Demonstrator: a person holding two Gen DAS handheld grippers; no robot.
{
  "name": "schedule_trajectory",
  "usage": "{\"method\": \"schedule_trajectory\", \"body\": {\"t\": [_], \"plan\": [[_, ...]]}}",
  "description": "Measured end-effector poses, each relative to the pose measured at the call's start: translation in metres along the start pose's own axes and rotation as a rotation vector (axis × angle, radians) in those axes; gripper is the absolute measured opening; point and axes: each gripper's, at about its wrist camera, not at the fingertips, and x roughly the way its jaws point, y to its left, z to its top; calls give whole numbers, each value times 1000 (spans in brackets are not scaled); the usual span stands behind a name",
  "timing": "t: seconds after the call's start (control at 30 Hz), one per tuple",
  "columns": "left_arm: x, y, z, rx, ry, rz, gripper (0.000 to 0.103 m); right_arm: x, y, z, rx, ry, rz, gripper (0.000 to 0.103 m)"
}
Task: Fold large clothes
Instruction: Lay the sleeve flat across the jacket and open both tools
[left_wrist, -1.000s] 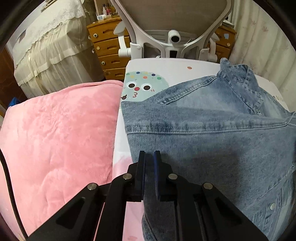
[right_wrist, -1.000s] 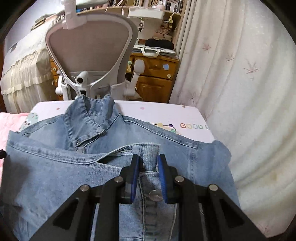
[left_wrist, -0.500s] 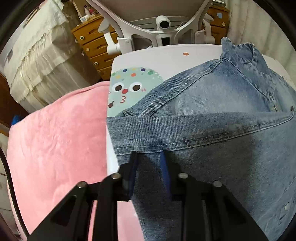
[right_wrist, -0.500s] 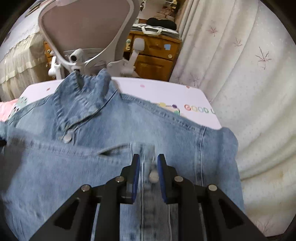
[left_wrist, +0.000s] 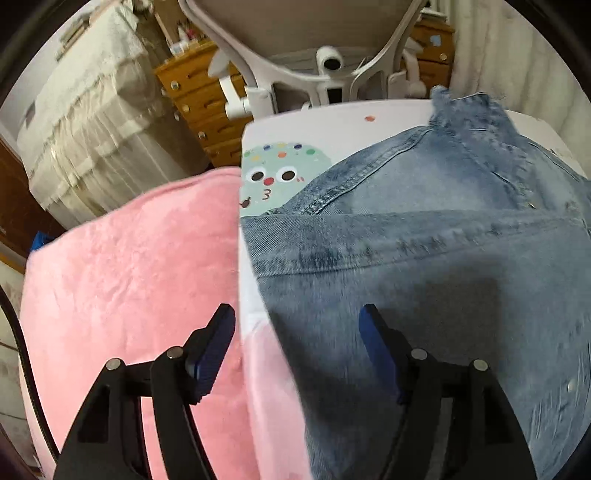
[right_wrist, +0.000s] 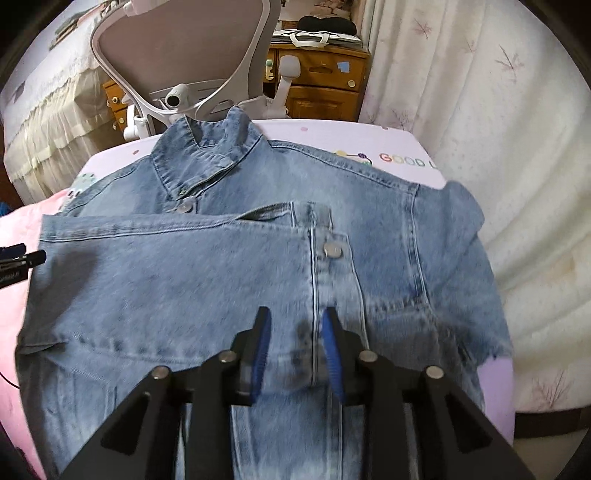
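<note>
Jacket (right_wrist: 229, 280) on table (right_wrist: 369, 142); chair (right_wrist: 184, 48) behind.

A light-blue denim jacket (right_wrist: 229, 280) is lying spread across the table (right_wrist: 369, 144), collar (right_wrist: 207, 155) pointing toward the far edge, its lower half lying folded up over the chest, metal buttons showing along the placket, one shoulder hanging past the table's edge

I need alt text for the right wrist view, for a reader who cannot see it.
A blue denim jacket lies partly folded on a white printed sheet. The right hand-held gripper hovers over its button placket, jaws opening. A white office chair stands behind.
</note>
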Motion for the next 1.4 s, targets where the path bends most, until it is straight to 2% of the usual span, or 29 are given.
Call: {"method": "schedule_trajectory", "body": {"t": [0.13,0.2,0.37,0.47,0.5,0.57,0.63,0.8,0.83,0.87,0.9,0.93,1.2,1.33,1.4], "plan": [[-29,1,-34,5,-12,-17,68,-9,-10,-14,35,21,24,40],[-41,4,-61,-10,-3,-36,68,-10,-15,-22,45,33,19,41],[-44,3,-115,-41,46,-74,68,1,-34,-39,115,89,36,42],[-34,6,-133,-105,86,-82,67,9,-47,-43,193,107,73,42],[-31,7,-135,-128,88,-87,65,14,-52,-43,229,110,91,42],[-26,10,-138,-178,92,-102,49,20,-58,-41,277,111,105,42],[-24,11,-139,-217,90,-131,38,25,-61,-37,318,105,129,42],[-20,3,-131,-220,85,-121,31,31,-55,-25,307,74,129,44],[-20,1,-130,-215,80,-116,28,34,-54,-24,294,79,122,44],[-20,0,-129,-213,80,-113,19,36,-53,-23,283,83,115,43],[-20,0,-127,-219,83,-108,13,36,-52,-23,272,78,113,40],[-20,1,-126,-229,89,-98,10,33,-52,-23,255,64,109,33],[-23,18,-126,-335,100,-143,8,22,-46,-31,209,44,108,30],[-18,15,-127,-311,112,-136,10,27,-39,-35,181,61,62,35],[-18,13,-125,-265,131,-119,14,22,-37,-33,180,76,45,37]]}}
